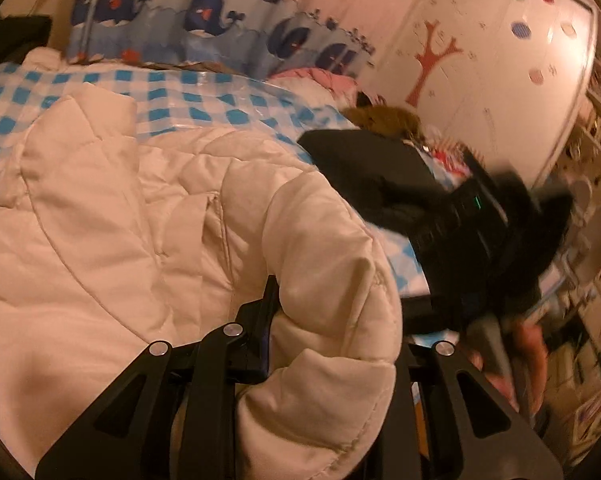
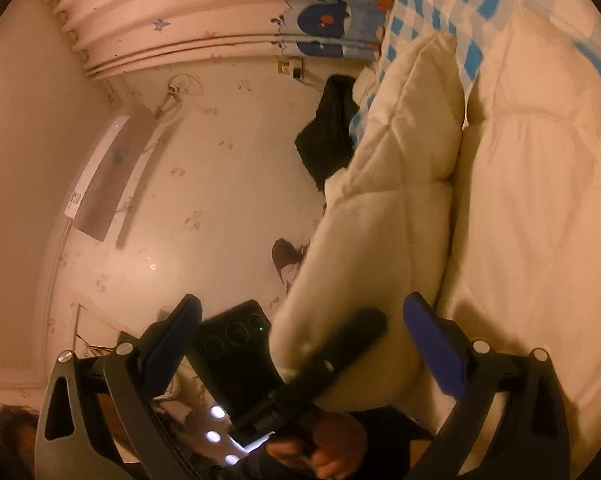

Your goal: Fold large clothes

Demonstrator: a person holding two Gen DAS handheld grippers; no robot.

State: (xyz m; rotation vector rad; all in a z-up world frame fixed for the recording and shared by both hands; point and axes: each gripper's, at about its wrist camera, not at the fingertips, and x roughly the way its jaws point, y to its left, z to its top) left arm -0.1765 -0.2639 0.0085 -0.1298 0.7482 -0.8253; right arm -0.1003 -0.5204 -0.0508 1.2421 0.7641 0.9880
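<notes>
While the cream quilted coat sprawls over the blue-checked bed, filling the frame's lower left, the left gripper pinches a puffy fold of it; the right gripper stands spread, pressing nothing.

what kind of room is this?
Probably a child's bedroom: whale-print curtain, wardrobe door with tree and dot stickers, and a bed under a blue checked sheet with a white puffer coat on it.
</notes>
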